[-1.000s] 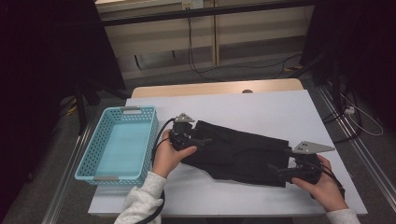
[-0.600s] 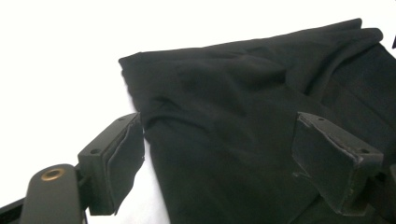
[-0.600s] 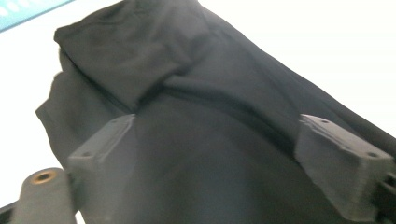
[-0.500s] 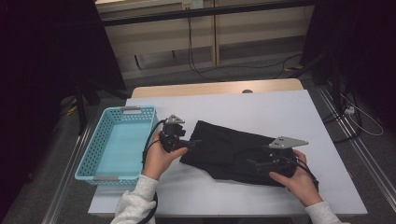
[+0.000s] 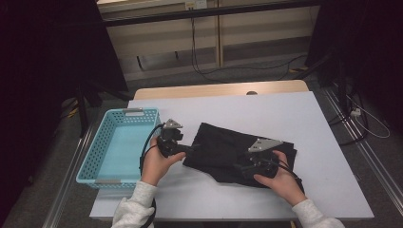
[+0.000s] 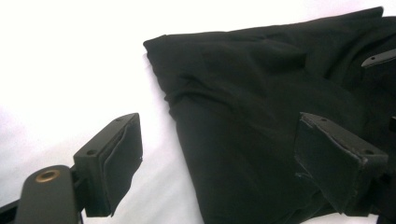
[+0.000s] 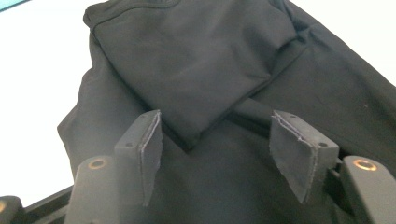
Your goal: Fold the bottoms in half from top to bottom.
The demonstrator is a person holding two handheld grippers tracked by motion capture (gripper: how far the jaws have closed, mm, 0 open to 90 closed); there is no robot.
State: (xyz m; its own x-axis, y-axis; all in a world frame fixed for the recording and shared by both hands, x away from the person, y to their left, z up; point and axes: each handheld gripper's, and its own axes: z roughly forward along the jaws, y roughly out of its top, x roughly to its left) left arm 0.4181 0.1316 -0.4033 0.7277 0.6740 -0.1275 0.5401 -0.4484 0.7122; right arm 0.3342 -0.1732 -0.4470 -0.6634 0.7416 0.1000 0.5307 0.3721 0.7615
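Black garment (image 5: 228, 149) lies folded on white table (image 5: 313, 123), centre to right, near front edge; folded layer with corner on top visible in right gripper view (image 7: 196, 79)

Left gripper (image 5: 187, 151) at garment's left edge, jaws wide apart, nothing held; in left gripper view one pad over bare table, other over cloth (image 6: 261, 121)

Right gripper (image 5: 240, 167) over garment's front right part, jaws have just been closing, gap remains; cloth below and between pads, not pinched

Blue basket (image 5: 102, 147) on table's left side, just left of left hand (image 5: 157, 164)
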